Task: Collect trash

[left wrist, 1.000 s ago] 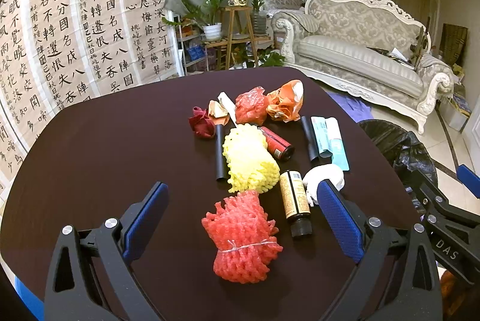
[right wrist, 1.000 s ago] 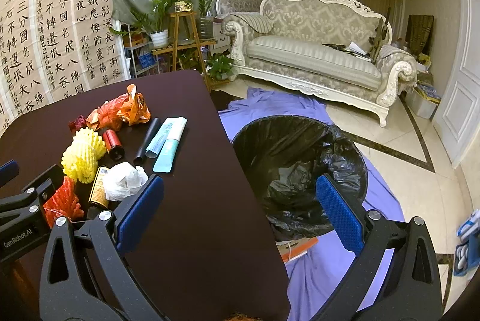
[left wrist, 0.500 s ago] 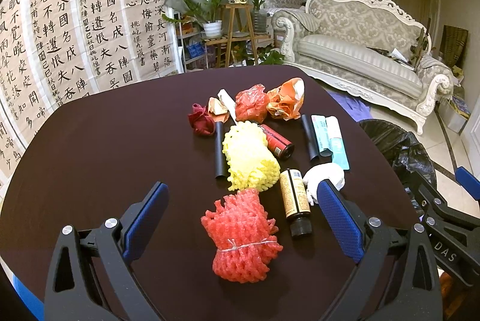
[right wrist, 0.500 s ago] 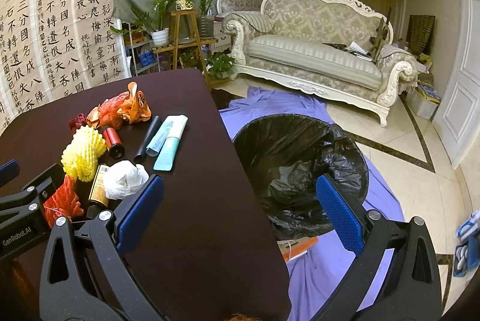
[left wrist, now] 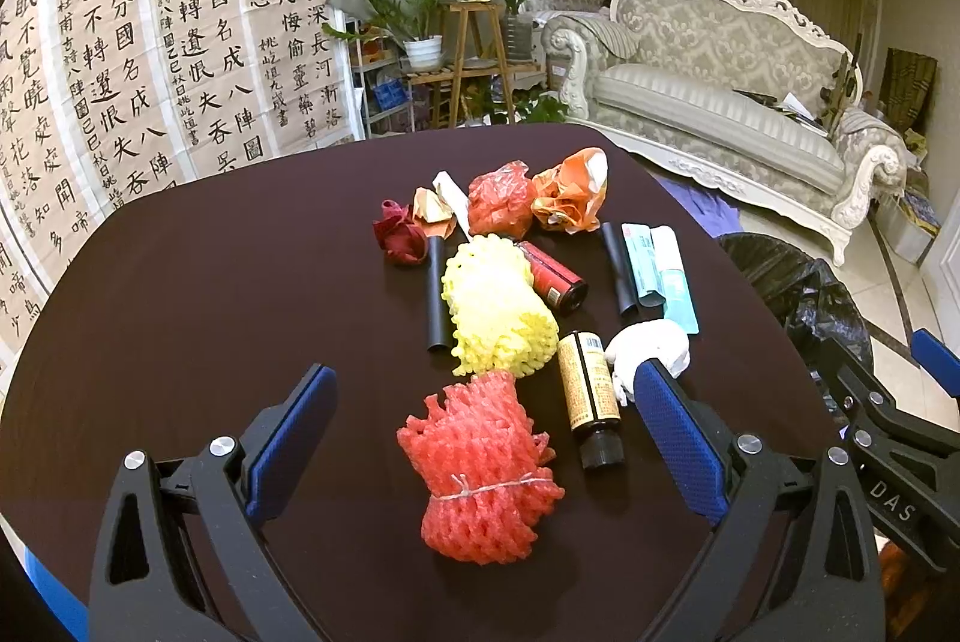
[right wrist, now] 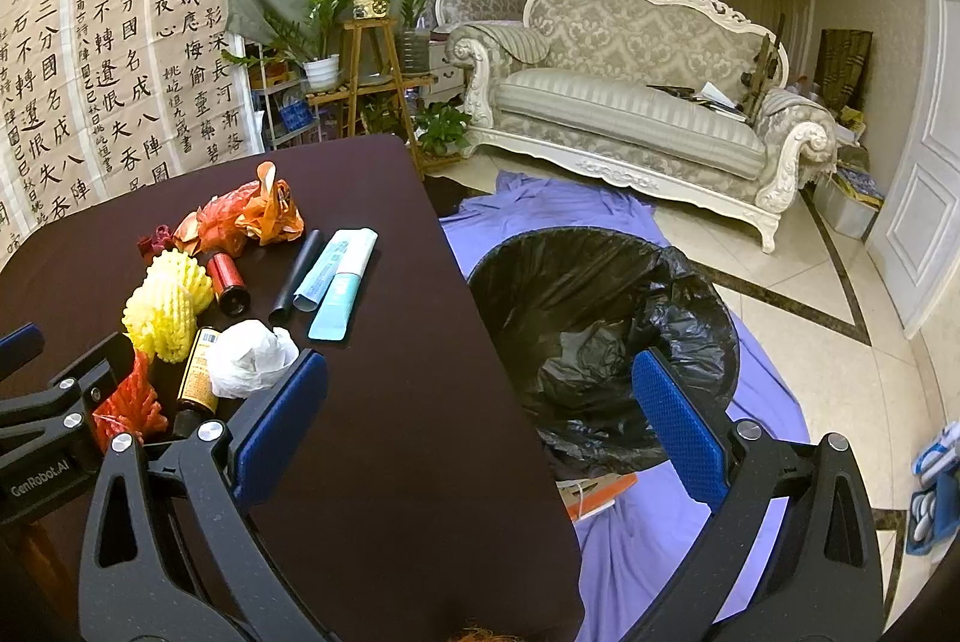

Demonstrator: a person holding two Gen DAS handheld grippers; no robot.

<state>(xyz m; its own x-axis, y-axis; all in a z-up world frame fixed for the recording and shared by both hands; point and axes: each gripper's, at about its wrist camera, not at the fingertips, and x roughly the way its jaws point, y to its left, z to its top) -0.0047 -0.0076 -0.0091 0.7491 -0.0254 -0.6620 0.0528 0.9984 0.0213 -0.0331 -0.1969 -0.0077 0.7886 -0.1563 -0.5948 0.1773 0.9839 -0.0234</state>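
Observation:
Trash lies on a dark round table (left wrist: 180,294): a red foam net (left wrist: 480,468), a yellow foam net (left wrist: 498,312), a brown bottle (left wrist: 588,396), a white crumpled paper (left wrist: 651,348), a red can (left wrist: 552,276), teal tubes (left wrist: 660,264) and orange wrappers (left wrist: 564,198). My left gripper (left wrist: 480,438) is open, its fingers either side of the red net. My right gripper (right wrist: 480,432) is open and empty over the table's right edge, beside a black-lined trash bin (right wrist: 600,330). The white paper (right wrist: 252,357) lies just left of its left finger.
A purple cloth (right wrist: 750,414) covers the floor under the bin. A white sofa (right wrist: 630,102) and a plant stand (right wrist: 372,66) stand behind. Calligraphy sheets (left wrist: 120,72) hang at the left. An orange-edged item (right wrist: 594,501) lies on the floor by the bin.
Both grippers have stayed open and nearly still. The left view has shifted only slightly.

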